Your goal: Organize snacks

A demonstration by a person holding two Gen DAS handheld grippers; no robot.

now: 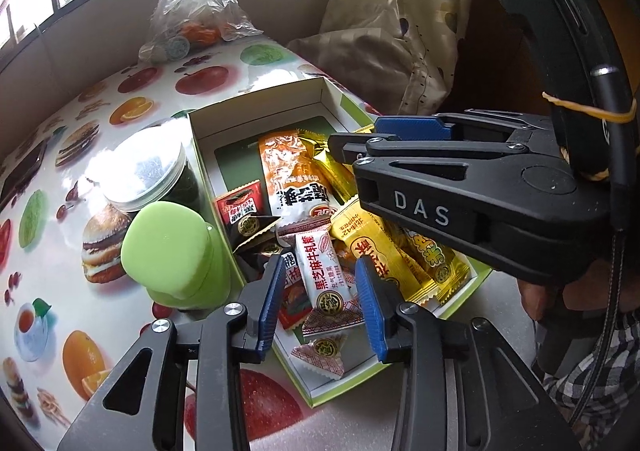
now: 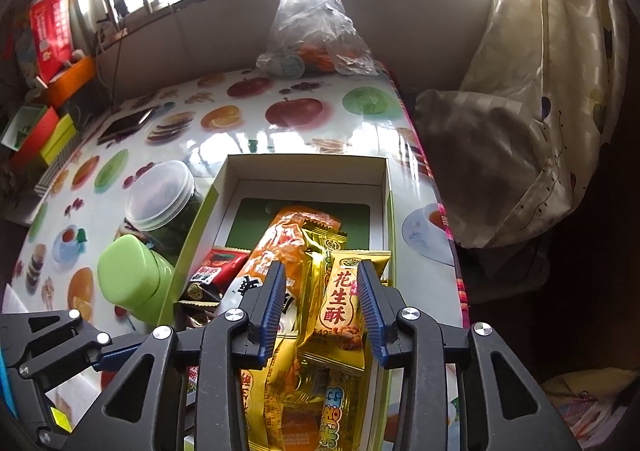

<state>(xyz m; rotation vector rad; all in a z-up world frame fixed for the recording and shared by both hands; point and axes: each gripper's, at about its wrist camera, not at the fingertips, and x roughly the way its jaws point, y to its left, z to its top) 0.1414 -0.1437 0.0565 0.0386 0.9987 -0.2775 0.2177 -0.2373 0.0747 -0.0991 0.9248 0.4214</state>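
A white box with a green rim lies on the table and holds several wrapped snacks. Among them are an orange pack, gold packs, a white nougat pack and a red-black one. My left gripper is open over the near end of the box, above the white pack. My right gripper is open, its fingers either side of a gold peanut-crisp pack. It also shows in the left wrist view, above the box's right side.
A clear-lidded jar and a light green container stand left of the box. A plastic bag with oranges sits at the table's far edge. A dark phone, cushions and coloured boxes surround the table.
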